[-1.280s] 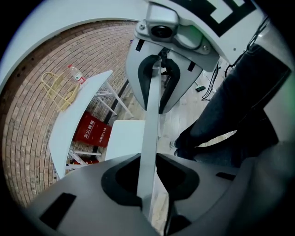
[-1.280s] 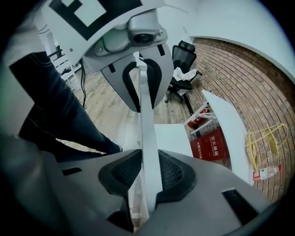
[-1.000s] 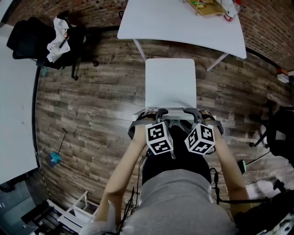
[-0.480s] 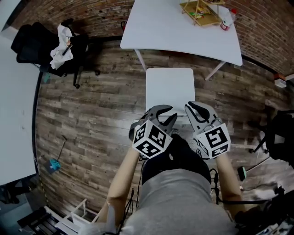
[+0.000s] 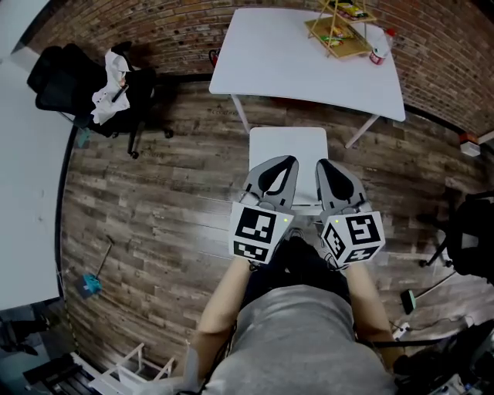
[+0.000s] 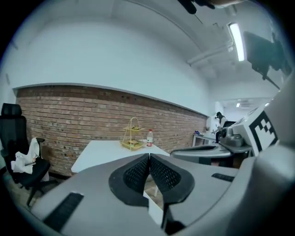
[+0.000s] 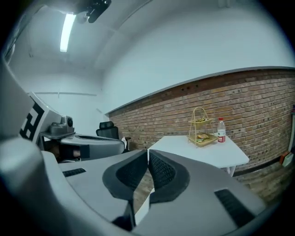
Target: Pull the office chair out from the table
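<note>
- Wood planks, grey-brown and worn, make the floor. A brick wall runs along the far side of the room.
- The white table stands out from that wall on slanted legs. Part of another white top shows at the left edge.
- The chair, a plain white seat, stands on the floor between the table and the person. Its far edge seems just short of the table's near edge, though the steep, bulging head view makes that gap hard to judge.
- From this, the pull looks done or nearly so, as the seat is not tucked under the table.
- A black chair with a white cloth on it stands well apart at the left.
- The left gripper hovers over the seat's near edge and points toward the table. Its pads meet with nothing between them.
- The right gripper is just beside it. Its jaws have just been closing, and the pads now touch on nothing.
- If the chair must come further, both jaws would need to open, drop to the seat's near edge and clamp before drawing back. Otherwise nothing remains to grasp.
- A wire rack and a bottle stand near the table's far right corner.
</note>
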